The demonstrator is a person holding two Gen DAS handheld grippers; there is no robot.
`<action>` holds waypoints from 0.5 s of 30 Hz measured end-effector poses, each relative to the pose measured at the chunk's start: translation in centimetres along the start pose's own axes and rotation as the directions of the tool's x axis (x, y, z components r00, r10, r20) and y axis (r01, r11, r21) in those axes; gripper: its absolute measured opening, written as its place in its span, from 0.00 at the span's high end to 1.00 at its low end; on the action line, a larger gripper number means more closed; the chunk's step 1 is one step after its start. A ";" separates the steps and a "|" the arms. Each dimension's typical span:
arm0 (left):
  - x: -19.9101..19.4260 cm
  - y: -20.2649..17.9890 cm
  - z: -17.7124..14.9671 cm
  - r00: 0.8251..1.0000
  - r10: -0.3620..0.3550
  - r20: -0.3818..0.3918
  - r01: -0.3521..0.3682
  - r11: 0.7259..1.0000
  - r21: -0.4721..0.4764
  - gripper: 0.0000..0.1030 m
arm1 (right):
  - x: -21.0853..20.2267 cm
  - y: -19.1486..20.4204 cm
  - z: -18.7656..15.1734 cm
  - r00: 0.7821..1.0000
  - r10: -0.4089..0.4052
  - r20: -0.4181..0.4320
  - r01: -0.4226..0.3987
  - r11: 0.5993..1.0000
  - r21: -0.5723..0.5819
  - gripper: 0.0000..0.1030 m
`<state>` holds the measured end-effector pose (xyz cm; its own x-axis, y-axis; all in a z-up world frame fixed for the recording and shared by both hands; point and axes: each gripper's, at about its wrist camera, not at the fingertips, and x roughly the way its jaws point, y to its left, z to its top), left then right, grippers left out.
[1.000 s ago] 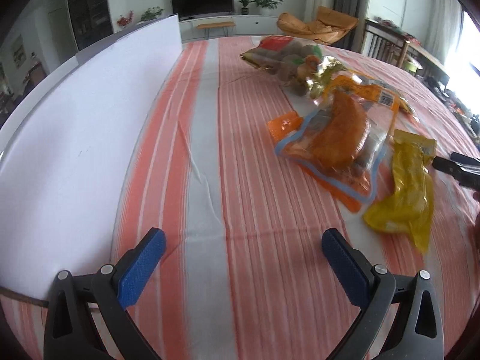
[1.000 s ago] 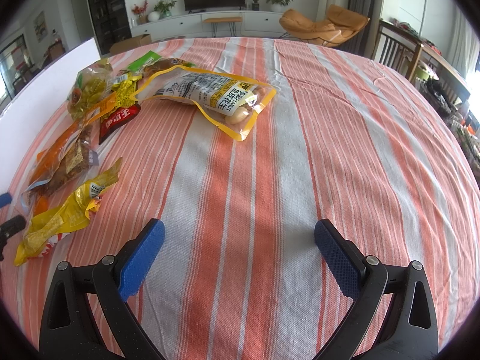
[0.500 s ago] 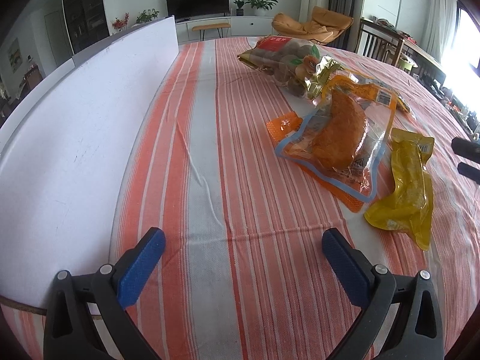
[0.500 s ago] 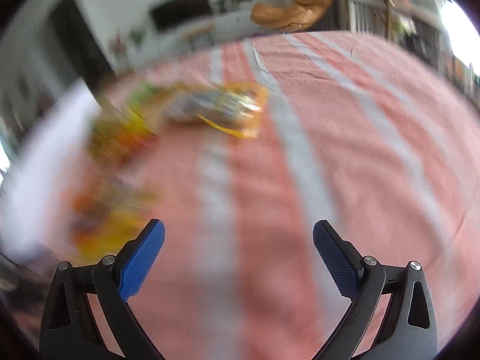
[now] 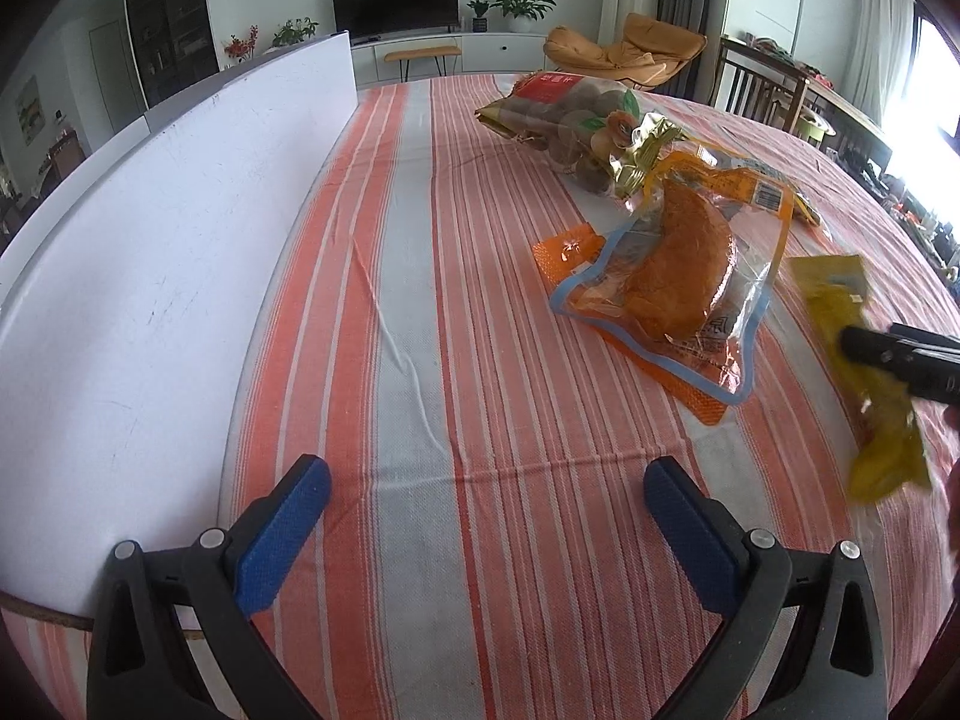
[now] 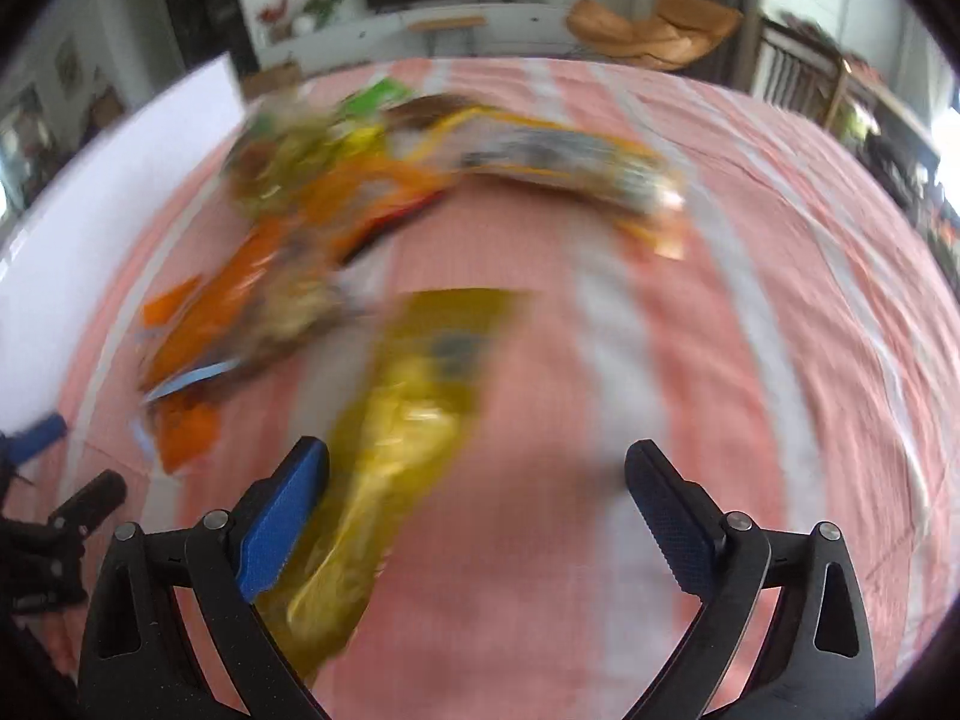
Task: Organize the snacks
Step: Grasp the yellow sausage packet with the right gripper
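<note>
While both tongs, left [image 5: 487, 510] and right [image 6: 477, 495], are gaping empty, the soft, crinkly yellow plastic snack bag [image 6: 396, 438] is waiting; pinching its flat end looks best.

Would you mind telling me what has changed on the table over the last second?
The right gripper has swung left toward the snack pile and now reaches over the yellow packet, jaws open, nothing gripped. Its view is blurred by motion. The left gripper stayed open over the striped tablecloth. The orange pastry bag and the nut bag lie as before.
</note>
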<state>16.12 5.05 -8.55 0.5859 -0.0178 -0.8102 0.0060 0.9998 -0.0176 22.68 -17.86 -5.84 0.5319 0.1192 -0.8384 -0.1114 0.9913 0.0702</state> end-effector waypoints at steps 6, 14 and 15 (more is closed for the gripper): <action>0.0 0.0 0.0 1.000 0.000 0.000 0.000 1.000 0.000 0.00 | -0.4 -4.1 0.3 0.999 0.036 0.006 -0.035 0.997 -0.071 0.00; 0.0 0.0 0.0 1.000 0.000 0.000 0.000 1.000 -0.001 0.00 | -0.4 -3.9 -0.2 0.997 0.040 0.061 -0.034 0.995 -0.093 0.00; 0.0 0.0 0.0 1.000 0.000 0.000 0.000 1.000 0.000 0.00 | -0.4 -3.9 -0.2 0.997 0.040 0.061 -0.034 0.995 -0.093 0.00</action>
<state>16.14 5.06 -8.55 0.5859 -0.0177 -0.8102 0.0056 0.9998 -0.0177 22.73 -21.84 -5.88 0.5770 0.1616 -0.8006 -0.2069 0.9772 0.0481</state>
